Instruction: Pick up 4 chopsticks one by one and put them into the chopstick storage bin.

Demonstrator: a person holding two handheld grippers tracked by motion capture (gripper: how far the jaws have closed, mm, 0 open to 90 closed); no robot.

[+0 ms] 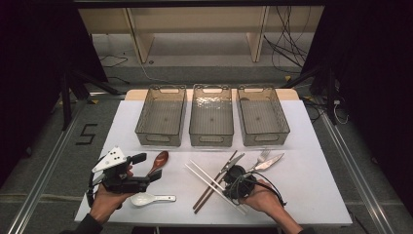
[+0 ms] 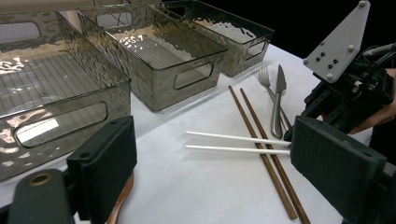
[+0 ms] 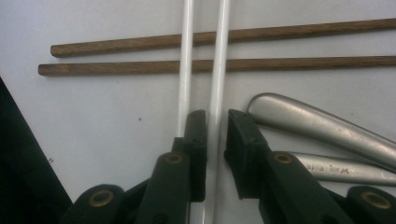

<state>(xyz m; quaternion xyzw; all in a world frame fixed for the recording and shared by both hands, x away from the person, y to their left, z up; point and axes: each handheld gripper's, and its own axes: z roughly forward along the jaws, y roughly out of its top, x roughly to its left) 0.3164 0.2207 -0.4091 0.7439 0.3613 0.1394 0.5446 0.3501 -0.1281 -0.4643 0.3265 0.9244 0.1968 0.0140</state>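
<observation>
Brown chopsticks [image 3: 219, 65] beneath (crossing) white chopsticks [image 3: 217, 70]

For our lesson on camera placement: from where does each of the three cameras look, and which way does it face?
High view: above the person's side, facing forward and down on the table; both hands show.
Left gripper view: rides the left hand-held gripper, looking level across the table toward the bins; its jaws show.
Right gripper view: looks down between its jaws at one white chopstick.
All share the white and brown chopsticks.
</observation>
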